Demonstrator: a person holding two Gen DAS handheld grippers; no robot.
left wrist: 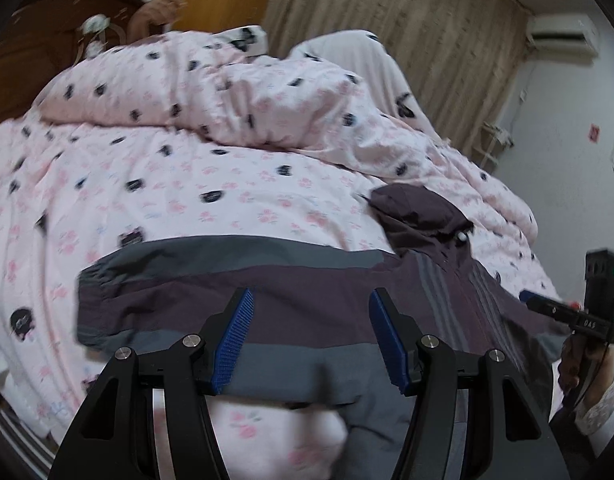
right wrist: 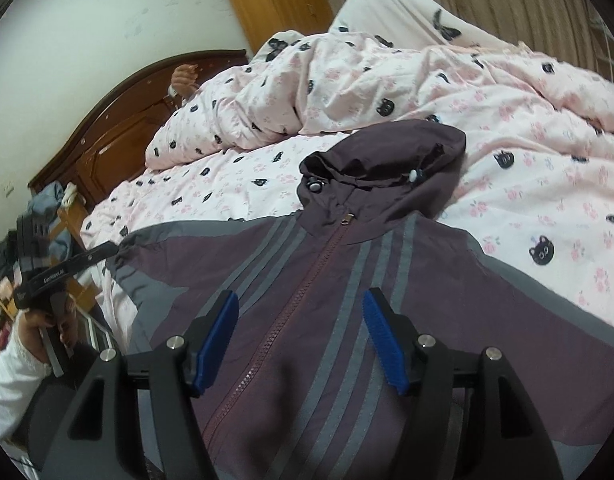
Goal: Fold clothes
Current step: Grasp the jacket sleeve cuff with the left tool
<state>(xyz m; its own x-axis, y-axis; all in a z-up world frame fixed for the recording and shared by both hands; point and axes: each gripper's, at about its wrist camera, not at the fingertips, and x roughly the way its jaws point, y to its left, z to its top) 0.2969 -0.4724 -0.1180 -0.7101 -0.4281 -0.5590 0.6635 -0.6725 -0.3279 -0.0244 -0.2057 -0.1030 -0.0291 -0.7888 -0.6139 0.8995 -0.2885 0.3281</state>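
Maroon-and-grey hooded jacket lies flat, front up, on the bedsheet. Left gripper hangs released over its outstretched sleeve, which runs crosswise; right gripper gapes, empty, over the zipper.

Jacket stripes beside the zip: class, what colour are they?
Grey, on the dark purple jacket; the stripes show best in the right wrist view.

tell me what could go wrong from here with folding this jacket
1. The jacket lies on a rumpled duvet, so a fold may come out crooked.
2. Both grippers, left and right, hover open; closing might pinch the duvet too.
3. The bunched hood could stay lumpy.
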